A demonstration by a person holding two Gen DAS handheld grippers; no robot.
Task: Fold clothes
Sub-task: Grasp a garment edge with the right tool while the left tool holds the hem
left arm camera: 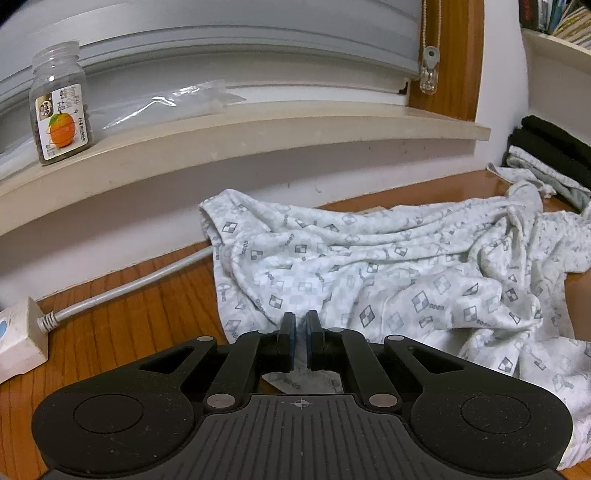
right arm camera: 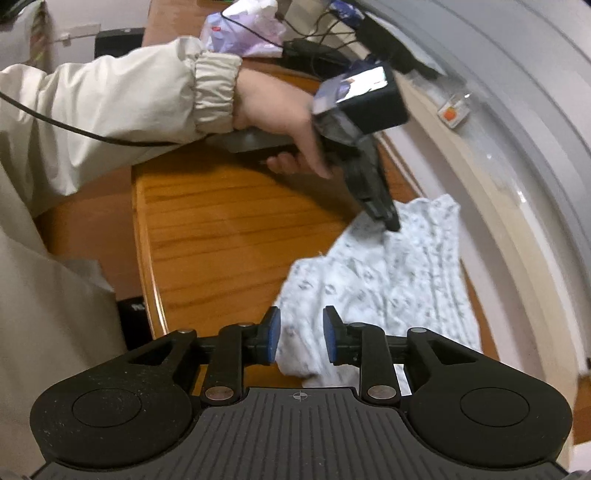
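A white garment with a grey checked print (left arm camera: 388,280) lies crumpled on the wooden table (left arm camera: 140,314), under the window sill. My left gripper (left arm camera: 300,325) is shut on the garment's near edge; cloth shows between its blue pads. In the right wrist view the same garment (right arm camera: 388,280) lies along the table's far side, and the left gripper (right arm camera: 386,218) pinches its far corner, held by a hand in a beige sleeve. My right gripper (right arm camera: 301,325) is open, its jaws on either side of the garment's near end, a little above it.
A jar with an orange label (left arm camera: 61,107) stands on the window sill (left arm camera: 258,136). A white power strip (left arm camera: 18,339) with a grey cable lies at the left. Folded dark and light clothes (left arm camera: 554,155) are stacked at the right. Cables and a bag (right arm camera: 247,29) lie at the table's far end.
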